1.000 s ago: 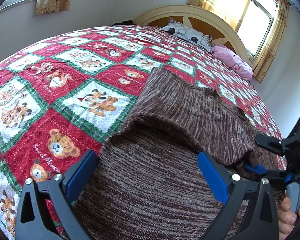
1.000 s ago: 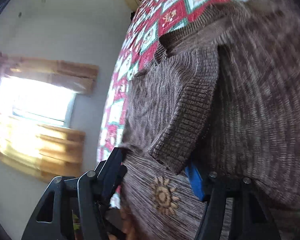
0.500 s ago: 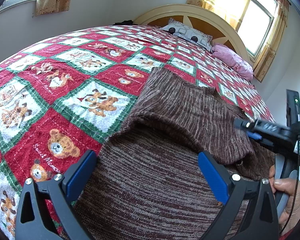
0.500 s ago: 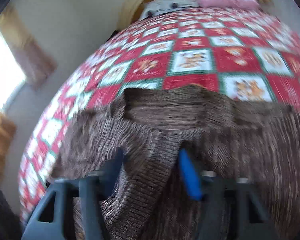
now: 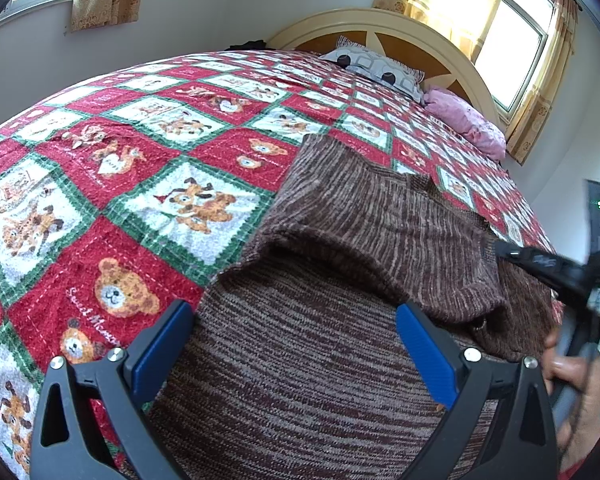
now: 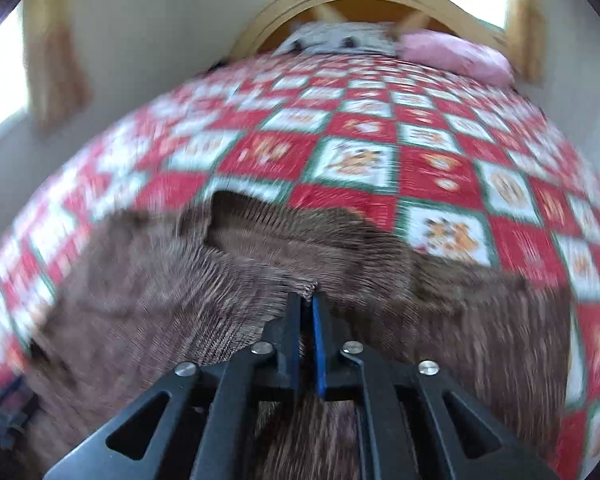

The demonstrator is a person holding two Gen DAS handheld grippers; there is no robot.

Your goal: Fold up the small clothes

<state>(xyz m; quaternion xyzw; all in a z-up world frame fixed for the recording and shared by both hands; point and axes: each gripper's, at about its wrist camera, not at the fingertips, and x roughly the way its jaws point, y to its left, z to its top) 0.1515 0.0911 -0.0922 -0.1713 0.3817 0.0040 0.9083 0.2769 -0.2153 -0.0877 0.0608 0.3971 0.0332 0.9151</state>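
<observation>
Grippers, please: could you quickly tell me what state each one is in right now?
Left gripper: open, holding nothing, above the brown knitted sweater.
Right gripper: jaws closing, pinched on a fold of the sweater.

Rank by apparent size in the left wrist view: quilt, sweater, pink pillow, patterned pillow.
1. quilt
2. sweater, enlarged by nearness to the camera
3./4. pink pillow and patterned pillow: both far and alike, so unranked

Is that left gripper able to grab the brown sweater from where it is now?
Probably yes. The left gripper stands open right over the brown sweater, nothing between them. The right gripper is closing on a sleeve edge further off.
</observation>
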